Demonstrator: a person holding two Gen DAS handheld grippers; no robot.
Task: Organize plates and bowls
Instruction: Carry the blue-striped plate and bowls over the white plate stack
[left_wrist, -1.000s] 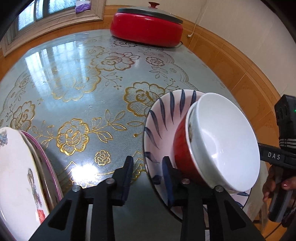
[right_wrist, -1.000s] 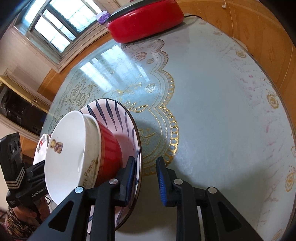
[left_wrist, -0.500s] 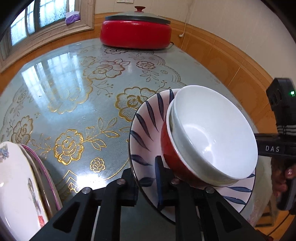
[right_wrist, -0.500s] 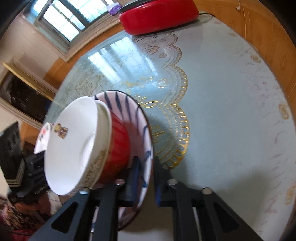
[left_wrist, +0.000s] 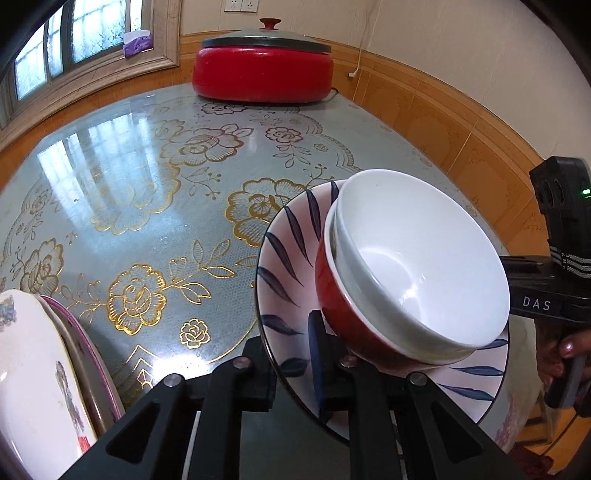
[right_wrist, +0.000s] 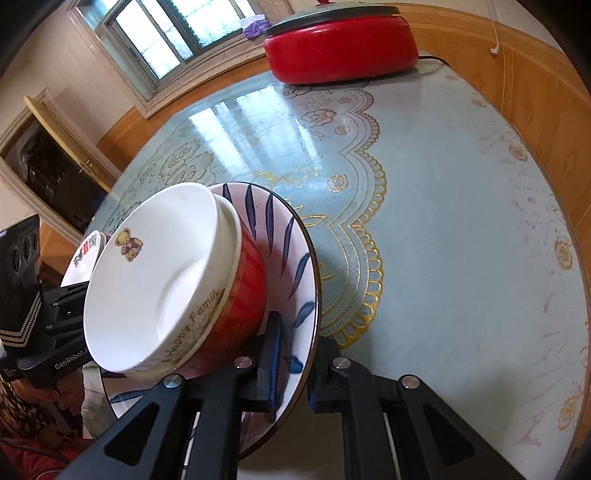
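Step in hand: carrying the stack; the leaf-pattern plate (left_wrist: 291, 266) is off the tabletop (left_wrist: 147, 192) and tilted, with the red bowl (left_wrist: 340, 314) on it and the white bowl (left_wrist: 417, 258) nested inside.
Left tool (left_wrist: 291, 354): clamped on the plate's near rim.
Right tool (right_wrist: 295, 354): clamped on the opposite rim.
Next move, as I judge: level the plate so the bowls don't slide, then carry it toward the other plates (left_wrist: 40, 376) at near left.
Writing: "Happy Family" on the white bowl; "DAS" and "GenRobot" on the tool bodies.
Far side: red electric pot (left_wrist: 264, 70).
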